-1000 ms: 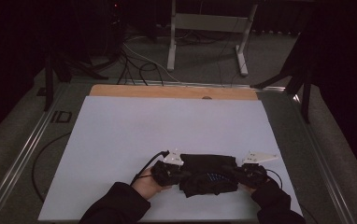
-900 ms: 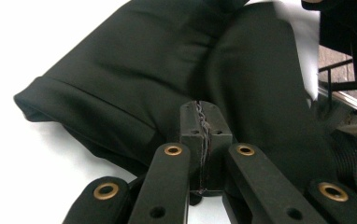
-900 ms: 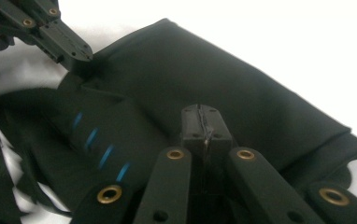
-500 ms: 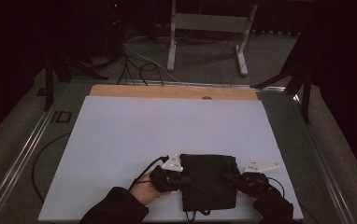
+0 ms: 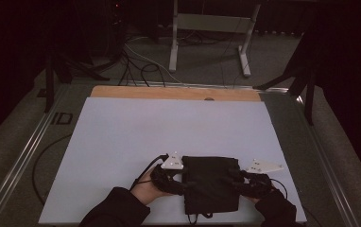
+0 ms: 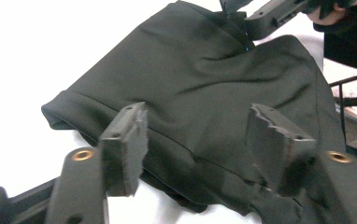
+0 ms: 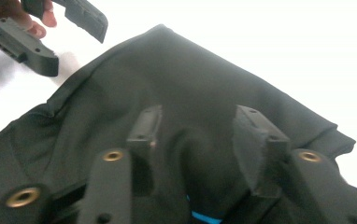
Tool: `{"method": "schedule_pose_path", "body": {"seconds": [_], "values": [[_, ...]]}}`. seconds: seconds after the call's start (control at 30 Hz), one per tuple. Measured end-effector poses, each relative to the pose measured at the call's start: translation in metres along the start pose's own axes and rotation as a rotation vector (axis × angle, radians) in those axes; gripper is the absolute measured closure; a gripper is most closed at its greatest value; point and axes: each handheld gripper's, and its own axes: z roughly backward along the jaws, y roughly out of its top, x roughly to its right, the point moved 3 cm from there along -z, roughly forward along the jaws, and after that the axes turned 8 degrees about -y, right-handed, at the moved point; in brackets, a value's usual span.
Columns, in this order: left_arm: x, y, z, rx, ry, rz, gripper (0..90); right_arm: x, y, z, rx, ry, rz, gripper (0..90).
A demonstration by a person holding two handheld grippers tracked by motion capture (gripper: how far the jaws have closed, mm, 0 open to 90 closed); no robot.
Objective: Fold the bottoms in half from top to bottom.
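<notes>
Black folded garment [image 5: 212,182] lies at the near edge of the white table [image 5: 122,142], squarely between your two grippers. Your left gripper [image 5: 181,182] sits at its left edge, your right gripper [image 5: 237,182] at its right edge, both about equally close. In the left gripper view the jaws stand wide over the hemmed edge [image 6: 120,123], gripping nothing; the right gripper's jaws are likewise spread over the cloth [image 7: 204,93]. The garment's long axis now runs near to far, its near end reaching the table's edge. Any next fold probably works along that axis.
</notes>
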Motion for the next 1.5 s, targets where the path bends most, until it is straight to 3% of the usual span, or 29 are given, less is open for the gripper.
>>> {"method": "schedule_pose_path", "body": {"seconds": [0.03, 0.1, 0.37, 0.7, 1.03, 1.17, 1.4, 1.5], "values": [[0.000, 0.000, 0.001, 0.000, 0.000, 0.002, 30.7, 0.000, 0.001, 0.000, 0.009, -0.001, -0.003, 41.5], [0.000, 0.000, 0.001, 0.007, -0.040, -0.003, 21.6, 0.000, 0.002, -0.001, 0.012, -0.003, -0.009, 35.6], [-0.002, 0.003, 0.002, 0.007, 0.005, 0.012, 2.2, 0.001, 0.005, -0.001, 0.032, -0.002, -0.021, 13.2], [-0.006, 0.004, 0.004, 0.009, 0.053, 0.017, 0.9, 0.001, 0.008, -0.001, 0.041, -0.028, -0.006, 12.9], [-0.013, 0.007, 0.006, 0.014, 0.143, 0.050, 0.5, 0.005, 0.010, -0.002, 0.028, -0.119, 0.016, 12.2], [-0.016, 0.006, 0.003, 0.022, 0.155, 0.053, 0.5, 0.009, 0.009, -0.003, 0.021, -0.158, 0.010, 12.2], [-0.025, 0.002, -0.003, 0.038, 0.191, 0.087, 0.5, 0.017, 0.004, -0.006, 0.004, -0.201, 0.002, 11.6], [-0.031, -0.003, -0.008, 0.041, 0.192, 0.125, 0.5, 0.019, 0.001, -0.008, -0.005, -0.204, -0.015, 10.2]]}}
